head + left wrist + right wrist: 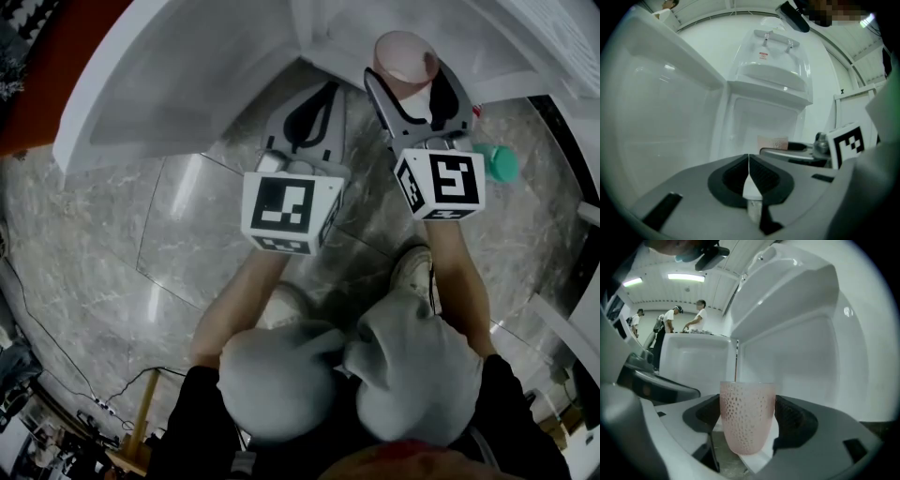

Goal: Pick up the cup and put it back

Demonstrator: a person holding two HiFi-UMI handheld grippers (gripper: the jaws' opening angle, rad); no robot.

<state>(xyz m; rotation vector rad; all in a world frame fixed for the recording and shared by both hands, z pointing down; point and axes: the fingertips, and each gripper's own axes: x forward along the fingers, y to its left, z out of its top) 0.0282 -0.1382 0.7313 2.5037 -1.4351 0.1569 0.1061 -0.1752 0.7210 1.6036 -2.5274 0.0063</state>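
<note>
A pink dimpled cup (747, 416) stands upright between the pads of my right gripper (748, 420), which is shut on its sides; its base hangs above a white ledge and the marble floor. From the head view the cup (403, 56) is at the tip of the right gripper (412, 89), close to the white moulded unit (187, 75). To its left my left gripper (305, 117) is shut with nothing in it, its jaws (749, 159) meeting in a thin line. The cup (772, 142) also shows small in the left gripper view.
The white unit has a tall recess (764, 117) and a chrome handle (776, 40) high up. Grey marble floor (141, 244) lies below. A teal round object (503, 164) sits by my right hand. Several people (670, 319) stand far off. Cables (103, 403) trail at lower left.
</note>
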